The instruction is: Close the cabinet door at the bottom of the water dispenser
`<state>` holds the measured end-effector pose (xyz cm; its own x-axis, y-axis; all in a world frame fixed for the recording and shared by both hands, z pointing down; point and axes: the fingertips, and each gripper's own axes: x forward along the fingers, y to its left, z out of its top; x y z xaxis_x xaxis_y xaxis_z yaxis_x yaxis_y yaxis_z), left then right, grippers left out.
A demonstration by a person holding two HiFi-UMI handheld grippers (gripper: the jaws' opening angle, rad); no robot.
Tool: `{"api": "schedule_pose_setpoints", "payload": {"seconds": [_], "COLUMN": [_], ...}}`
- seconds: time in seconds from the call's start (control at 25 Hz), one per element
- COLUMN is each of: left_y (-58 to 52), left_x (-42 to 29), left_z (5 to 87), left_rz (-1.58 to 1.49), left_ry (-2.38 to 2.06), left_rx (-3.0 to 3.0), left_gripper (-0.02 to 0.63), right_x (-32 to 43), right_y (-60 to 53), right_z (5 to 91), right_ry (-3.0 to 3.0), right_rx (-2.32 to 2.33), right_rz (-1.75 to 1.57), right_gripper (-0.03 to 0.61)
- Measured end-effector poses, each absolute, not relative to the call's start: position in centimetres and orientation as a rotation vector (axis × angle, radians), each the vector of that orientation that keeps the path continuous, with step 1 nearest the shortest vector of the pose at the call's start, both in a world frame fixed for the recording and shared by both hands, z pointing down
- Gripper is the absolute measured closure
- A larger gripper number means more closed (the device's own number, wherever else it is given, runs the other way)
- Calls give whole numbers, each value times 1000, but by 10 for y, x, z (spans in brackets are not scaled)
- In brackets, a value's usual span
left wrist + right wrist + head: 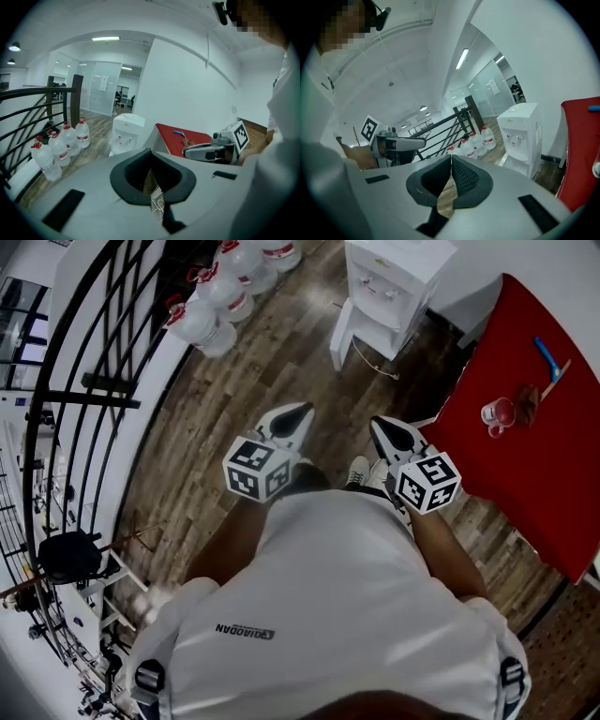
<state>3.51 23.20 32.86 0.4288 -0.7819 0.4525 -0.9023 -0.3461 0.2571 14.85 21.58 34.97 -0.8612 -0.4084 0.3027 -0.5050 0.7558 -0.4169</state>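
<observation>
Both left tongs (302,413) and right tongs (381,425) seem shut.

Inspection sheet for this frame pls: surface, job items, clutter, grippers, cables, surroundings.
Surface: wood-plank floor.
Job's things: water dispenser by the wall; its bottom cabinet door stands open.
Clutter: water jugs by the railing; glass cup and blue stick-like item on red table.
Grippers: left gripper and right gripper both shut, empty, well short of the dispenser.
Cables: thin cord on the floor near the door.
Surroundings: black railing at left.
</observation>
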Motion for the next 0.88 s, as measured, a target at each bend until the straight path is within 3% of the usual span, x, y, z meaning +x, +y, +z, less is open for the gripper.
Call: {"api": "schedule_pose_setpoints", "payload": {"seconds": [0.56,0.88], "left_y": [149,69], "left_x": [-11,-83], "left_z": [371,388], "left_rz": [410,462], "left_ry": [-1337,-1283], "left_rx": [2212,2281], "left_gripper": [617,617], "right_x": [110,46], "right_y": [139,74], "right_z": [395,419], "right_ry": [-2614,-2486], "right_rx": [799,839], "right_rz": [790,757], "right_gripper": [555,555]}}
